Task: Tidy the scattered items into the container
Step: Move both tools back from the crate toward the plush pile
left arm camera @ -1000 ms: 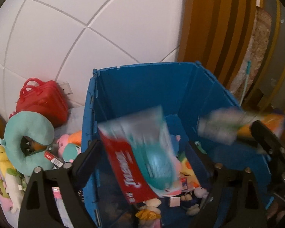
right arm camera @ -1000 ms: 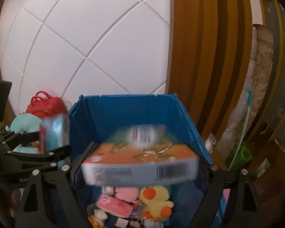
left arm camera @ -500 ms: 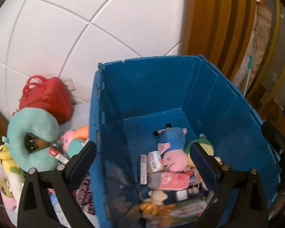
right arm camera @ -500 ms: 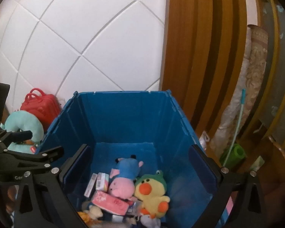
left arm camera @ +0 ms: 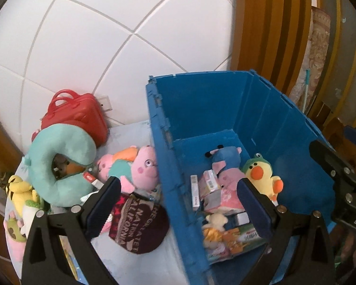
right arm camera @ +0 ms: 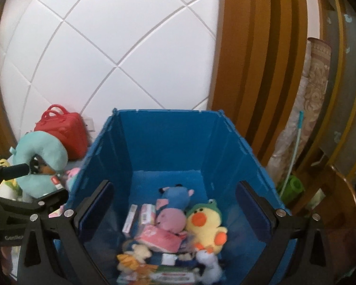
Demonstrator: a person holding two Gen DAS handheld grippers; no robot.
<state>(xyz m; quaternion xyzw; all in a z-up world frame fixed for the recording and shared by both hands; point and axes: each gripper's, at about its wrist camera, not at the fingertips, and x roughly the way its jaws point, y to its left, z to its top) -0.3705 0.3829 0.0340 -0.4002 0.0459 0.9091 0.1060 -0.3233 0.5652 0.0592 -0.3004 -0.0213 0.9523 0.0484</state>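
Toys (right arm camera: 203,223), perhaps boxes, in bin (right arm camera: 168,140)

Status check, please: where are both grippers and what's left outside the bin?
Left gripper open, empty. Right gripper open, empty, over blue bin. Neck pillow, pig plush, cap outside. Nothing blocking.

A home: plush toys (left arm camera: 140,168), tiled wall (left arm camera: 121,35)

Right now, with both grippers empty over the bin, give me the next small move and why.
Probably swing the left gripper leftward and down to the maroon cap. Its jaws stand open and empty, the cap lies nearest, just outside the blue bin, and other toys like the pink pig sit farther back.
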